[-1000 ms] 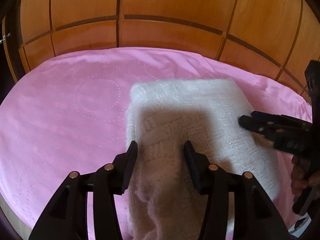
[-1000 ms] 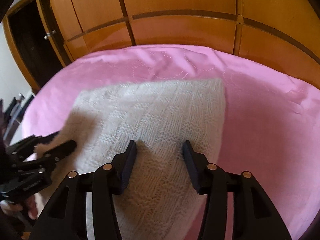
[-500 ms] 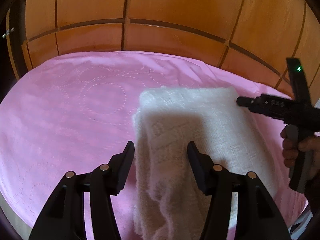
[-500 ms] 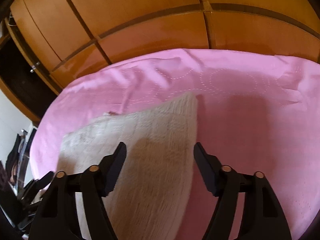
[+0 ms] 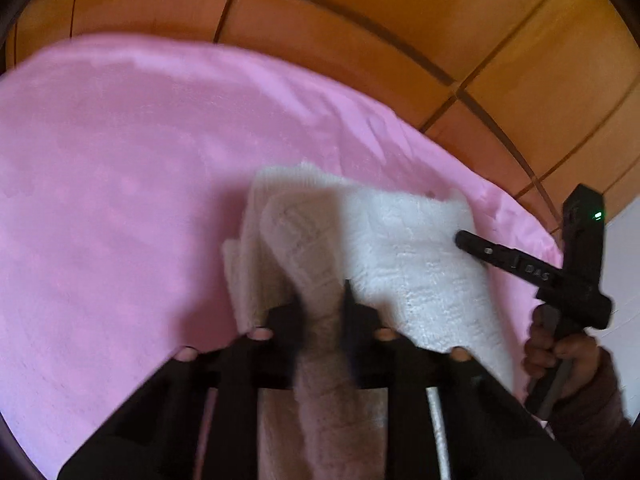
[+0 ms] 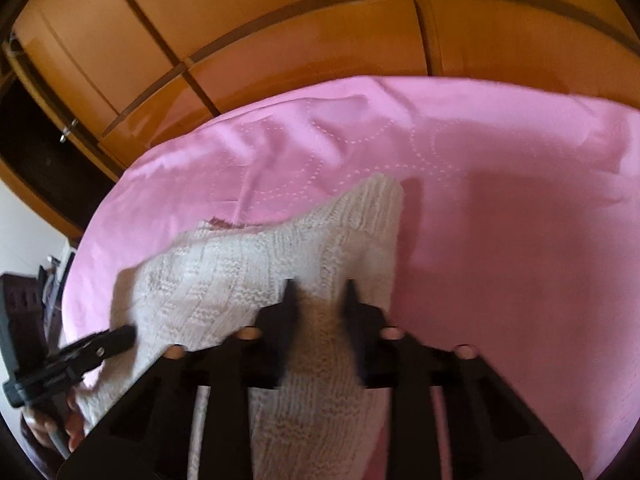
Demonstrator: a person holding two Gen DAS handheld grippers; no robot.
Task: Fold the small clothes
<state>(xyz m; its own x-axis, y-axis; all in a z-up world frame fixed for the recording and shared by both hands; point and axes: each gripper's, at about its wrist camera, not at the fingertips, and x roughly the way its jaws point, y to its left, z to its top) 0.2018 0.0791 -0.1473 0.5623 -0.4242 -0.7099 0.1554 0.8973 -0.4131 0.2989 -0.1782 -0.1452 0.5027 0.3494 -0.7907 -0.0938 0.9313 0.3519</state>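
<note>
A white knitted garment (image 5: 404,248) lies folded on the pink bedspread (image 5: 120,184). My left gripper (image 5: 320,294) is shut on its near left edge, with a fold of knit bunched between the fingers. My right gripper (image 6: 320,290) is shut on the near right edge of the same white knitted garment (image 6: 240,272), lifting it so the far corner peaks. The right gripper also shows in the left wrist view (image 5: 464,238) over the garment's right side. The left gripper shows low at the left in the right wrist view (image 6: 124,336).
Orange wooden wardrobe panels (image 6: 320,32) stand right behind the pink bedspread (image 6: 500,240). A dark open cupboard gap (image 6: 36,152) is at the left. A small reddish mark (image 6: 218,222) lies on the spread beside the garment.
Both grippers have closed on the garment's near edge, where they were open around it before. The garment is lifted and bunched, and both views have tilted.
</note>
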